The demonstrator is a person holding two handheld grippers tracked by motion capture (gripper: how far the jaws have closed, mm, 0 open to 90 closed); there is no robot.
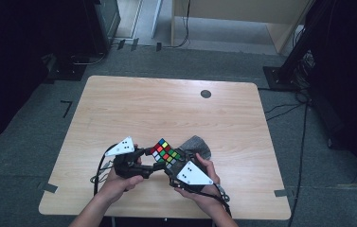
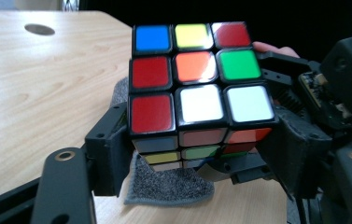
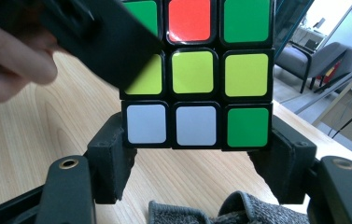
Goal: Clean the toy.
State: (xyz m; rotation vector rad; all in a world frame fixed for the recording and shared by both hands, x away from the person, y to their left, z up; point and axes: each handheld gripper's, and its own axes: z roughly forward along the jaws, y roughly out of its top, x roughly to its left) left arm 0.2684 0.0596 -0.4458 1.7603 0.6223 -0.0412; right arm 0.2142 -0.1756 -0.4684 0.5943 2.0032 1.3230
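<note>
Near 6 o'clock edge of desk: Rubik's cube, lifted clear above grey cloth. Left tool clamps cube from 9 o'clock, right tool from 4 o'clock, jaws pressing opposite layers, likely for twisting a face.

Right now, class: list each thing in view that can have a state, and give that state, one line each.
Puzzle cube: scrambled, held above the table between both grippers.
Left gripper: jaws flank the cube's sides.
Right gripper: jaws flank the cube's bottom layer.
Grey cloth: crumpled on the table.
</note>
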